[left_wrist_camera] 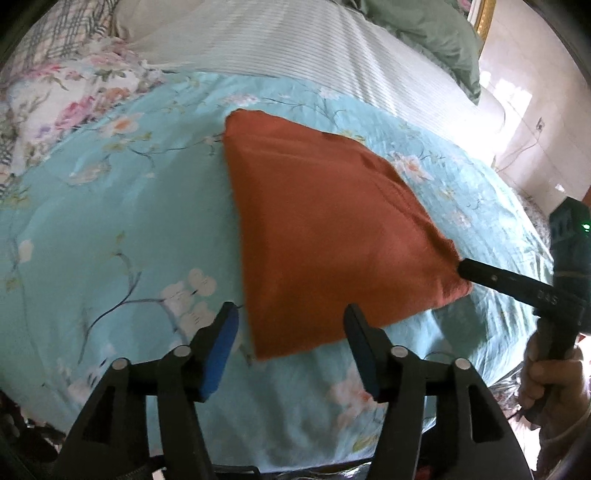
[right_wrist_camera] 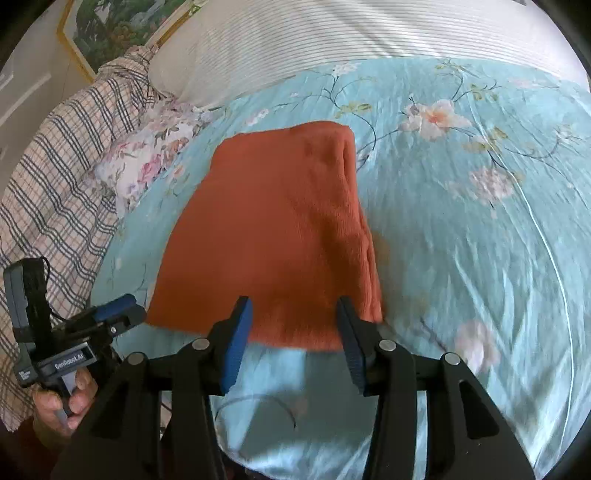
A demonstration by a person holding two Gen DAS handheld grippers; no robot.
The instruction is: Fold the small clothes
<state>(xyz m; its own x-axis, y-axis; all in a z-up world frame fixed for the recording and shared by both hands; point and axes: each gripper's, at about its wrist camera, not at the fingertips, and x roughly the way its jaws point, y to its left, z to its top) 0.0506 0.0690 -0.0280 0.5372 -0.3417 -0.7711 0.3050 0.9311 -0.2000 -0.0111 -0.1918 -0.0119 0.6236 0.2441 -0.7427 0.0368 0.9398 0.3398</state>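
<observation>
Where the teal floral quilt (left_wrist_camera: 110, 229) covers the bed, the orange garment (left_wrist_camera: 325, 229) lies flat, folded into a rough rectangle, mid-quilt. Left gripper (left_wrist_camera: 291, 347) hovers at its near-left corner, jaws wide, nothing btwn the blue pads. Right gripper (right_wrist_camera: 293, 339) sits over the near edge w/ jaws wide too, cloth showing btwn them but not pinched; in the left wrist view its finger tip touches the garment's near-right corner. Around: white ribbed bedspread (left_wrist_camera: 295, 48) at the far side, pink-flowered cloth (right_wrist_camera: 147, 162) and plaid fabric (right_wrist_camera: 55, 177) to the far left, green bedding (left_wrist_camera: 432, 33) far right, framed picture (right_wrist_camera: 122, 22) on the wall. Nothing lies on the garment.
</observation>
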